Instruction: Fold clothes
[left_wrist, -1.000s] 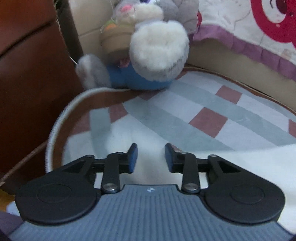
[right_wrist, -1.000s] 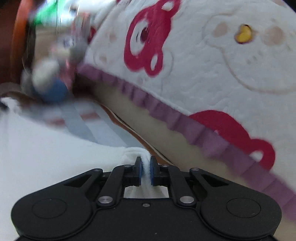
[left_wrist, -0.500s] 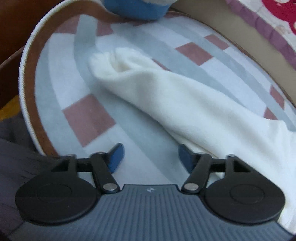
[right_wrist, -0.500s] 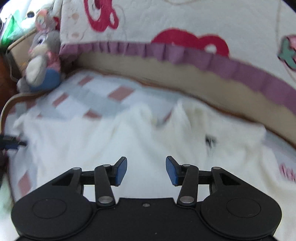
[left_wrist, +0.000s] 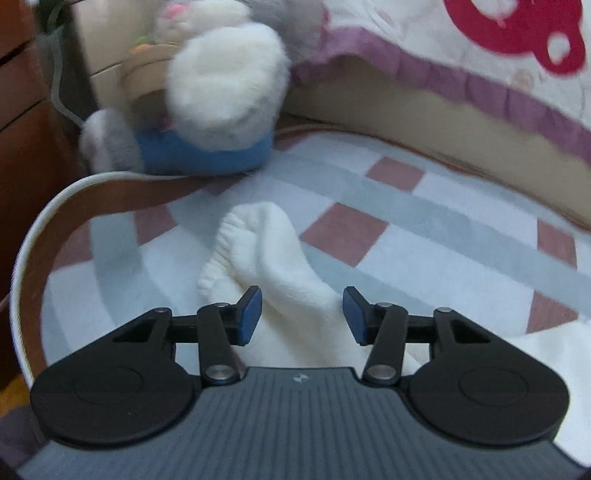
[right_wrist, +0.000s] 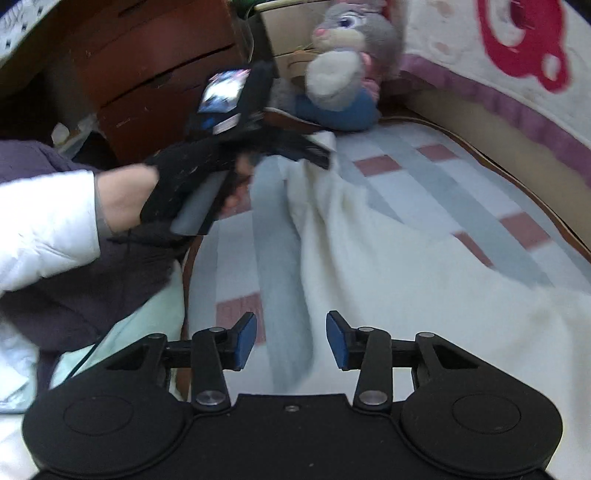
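Cream-white fleecy garment lying spread over the checked grey, white and dusty-red bed mat, one sleeve or corner bunching into a knuckle-like end toward the head of the bed — rest of the cloth trailing back under and past both tools. Sitting between the blue pads of the left gripper, jaws parted, cloth in the gap but not pinched; looking like a lining-up for a grab on that end, probably to carry it across for a fold. Right gripper hovering over the mat at the garment's near edge, jaws likewise apart, gripping nothing. Showing in the right wrist view: left hand in a white cuff, wrapping the black handle, nose pointing down at the raised cloth end. Grey and white plush rabbit in blue trousers propping against the beige headboard side, near the cloth end but apart — possibly snagging if the lift swings that way. White quilt with red bear prints and purple frill heaping along the far side.
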